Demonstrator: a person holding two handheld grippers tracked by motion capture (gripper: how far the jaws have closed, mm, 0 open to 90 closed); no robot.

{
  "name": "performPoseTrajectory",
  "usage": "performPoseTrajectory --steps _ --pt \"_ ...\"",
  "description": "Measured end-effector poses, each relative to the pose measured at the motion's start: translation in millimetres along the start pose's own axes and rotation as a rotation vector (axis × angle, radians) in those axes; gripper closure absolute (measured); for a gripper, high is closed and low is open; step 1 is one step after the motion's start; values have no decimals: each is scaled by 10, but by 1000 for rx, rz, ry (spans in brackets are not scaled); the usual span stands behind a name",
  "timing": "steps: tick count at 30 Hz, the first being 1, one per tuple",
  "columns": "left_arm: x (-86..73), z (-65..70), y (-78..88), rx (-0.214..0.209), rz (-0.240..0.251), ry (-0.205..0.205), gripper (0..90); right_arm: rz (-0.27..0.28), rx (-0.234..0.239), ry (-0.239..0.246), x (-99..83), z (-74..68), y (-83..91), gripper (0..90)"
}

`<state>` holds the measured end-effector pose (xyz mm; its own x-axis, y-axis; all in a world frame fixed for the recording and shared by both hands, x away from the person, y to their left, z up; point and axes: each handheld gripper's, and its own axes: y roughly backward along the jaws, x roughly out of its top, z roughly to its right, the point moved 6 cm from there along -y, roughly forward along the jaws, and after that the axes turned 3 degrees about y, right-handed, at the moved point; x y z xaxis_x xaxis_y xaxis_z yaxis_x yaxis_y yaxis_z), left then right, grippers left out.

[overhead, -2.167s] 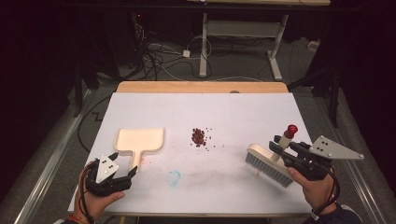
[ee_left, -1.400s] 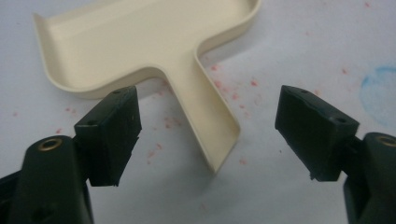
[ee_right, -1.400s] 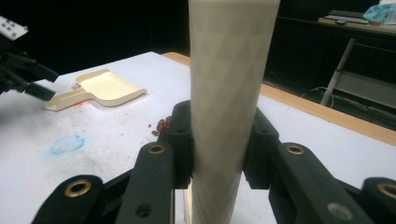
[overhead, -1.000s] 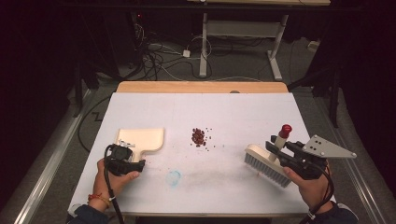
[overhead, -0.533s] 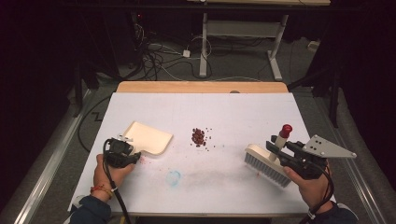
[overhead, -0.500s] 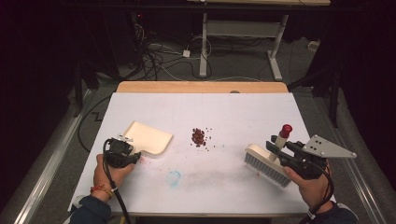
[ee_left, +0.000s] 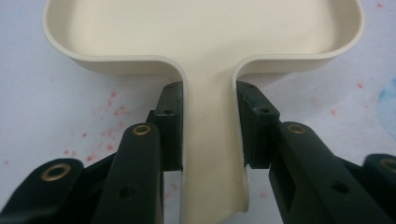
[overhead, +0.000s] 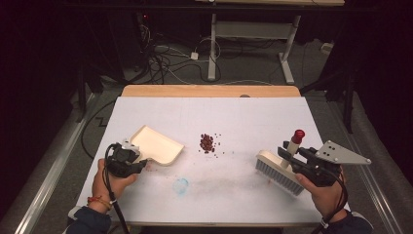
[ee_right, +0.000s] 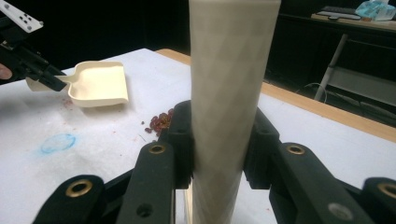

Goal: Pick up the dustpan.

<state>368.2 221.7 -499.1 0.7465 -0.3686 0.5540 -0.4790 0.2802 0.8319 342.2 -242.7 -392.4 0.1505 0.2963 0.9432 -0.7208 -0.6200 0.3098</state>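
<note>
At the near left of the table (overhead: pixel 209 105), the left claw (overhead: pixel 132 157) has just been closing and now clamps the flat handle of the dustpan (overhead: pixel 156 145); the left gripper view shows both pads pressed against the handle's sides (ee_left: pixel 212 140), with the pan's tray spreading beyond them. The pan sits with its open mouth angled toward the middle, most likely so it can catch what is swept into it. Right of the pan, apart from it, the small pile of dark red bits (overhead: pixel 207 143) lies loose on the table, with a blue smudge (overhead: pixel 180 185) nearer the person. Farther right, the right claw (overhead: pixel 291 155) is shut tight on the brush (overhead: pixel 276 170) by its upright, red-tipped handle, bristles down on the table, probably ready to push the bits leftward into the pan.
</note>
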Motion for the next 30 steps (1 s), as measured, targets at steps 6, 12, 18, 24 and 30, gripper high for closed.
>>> performPoseTrajectory --steps 6,12,18,24,30 --pt "-39 63 35 -19 -7 -31 642 -4 -1 1 -4 1 -15 698" --pt "-53 133 97 -60 0 -59 642 -3 -4 8 3 1 -26 698" --pt "-53 261 105 -89 -10 -123 642 -6 14 7 -1 -20 -59 698" --pt "-97 365 89 -118 -36 -160 642 -9 9 13 -10 -22 -69 698" --pt "-135 431 11 -132 -68 -182 642 -15 0 1 -11 -23 -107 699"
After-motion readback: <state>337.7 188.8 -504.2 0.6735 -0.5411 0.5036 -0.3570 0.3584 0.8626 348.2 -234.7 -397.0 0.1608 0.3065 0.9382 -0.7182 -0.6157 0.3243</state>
